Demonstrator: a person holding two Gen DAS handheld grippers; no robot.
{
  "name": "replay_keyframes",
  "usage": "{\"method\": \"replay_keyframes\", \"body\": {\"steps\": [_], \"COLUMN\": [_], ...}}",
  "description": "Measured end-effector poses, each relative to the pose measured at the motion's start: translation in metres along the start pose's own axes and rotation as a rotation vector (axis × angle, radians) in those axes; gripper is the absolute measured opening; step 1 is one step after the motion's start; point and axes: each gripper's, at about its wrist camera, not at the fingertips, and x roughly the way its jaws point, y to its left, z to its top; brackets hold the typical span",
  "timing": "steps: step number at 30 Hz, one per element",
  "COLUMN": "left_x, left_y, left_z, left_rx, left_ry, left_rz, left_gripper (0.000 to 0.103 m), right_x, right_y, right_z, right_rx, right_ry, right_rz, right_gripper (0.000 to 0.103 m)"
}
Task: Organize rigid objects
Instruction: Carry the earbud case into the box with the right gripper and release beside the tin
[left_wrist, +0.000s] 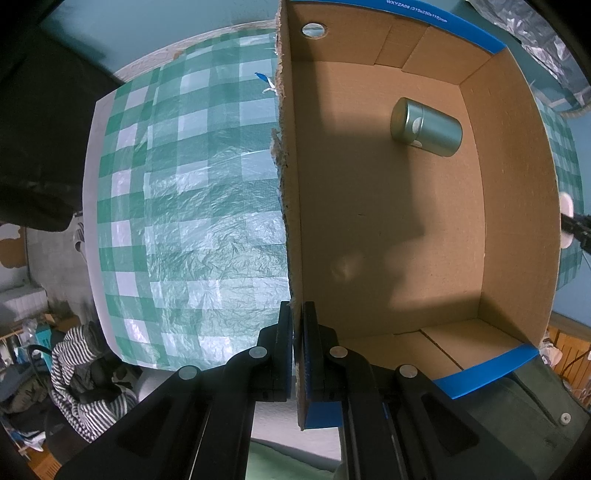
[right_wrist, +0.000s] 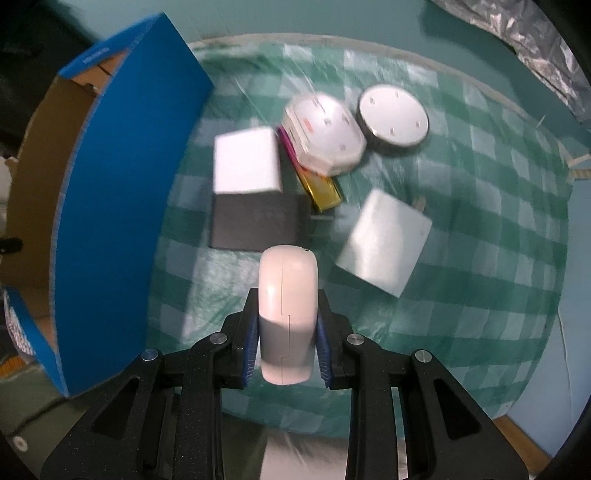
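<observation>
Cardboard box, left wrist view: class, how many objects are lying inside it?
1. A pale green cylindrical metal tin lies on its side on the brown cardboard box's floor, near the far right corner. The nearest corner is partly hidden by the left gripper.

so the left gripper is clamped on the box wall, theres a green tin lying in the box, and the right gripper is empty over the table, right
Not quite: the right gripper is not empty. The right wrist view shows it shut on a white rounded case above the checked tablecloth. The rest holds: the left gripper is clamped on the box wall, and the green tin lies on its side in the box.
</observation>
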Motion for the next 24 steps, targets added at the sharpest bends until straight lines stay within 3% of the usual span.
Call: {"method": "replay_keyframes", "body": {"steps": [13,24], "left_x": [0.000,0.000], "left_y": [0.000,0.000], "left_z": [0.001,0.002], "left_rx": [0.002,0.001], "left_ry": [0.001,0.002], "left_rz": [0.000,-0.001], "left_gripper": [0.005,0.005], "right_x": [-0.064,-0.071], "right_y": [0.033,0.076], "right_z": [0.032,0.059], "right_rx": [-0.068,-0.150], "right_ry": [-0.115,-0.158], "right_rz": [0.032,0.049], "right_gripper": [0.026,0.026]}}
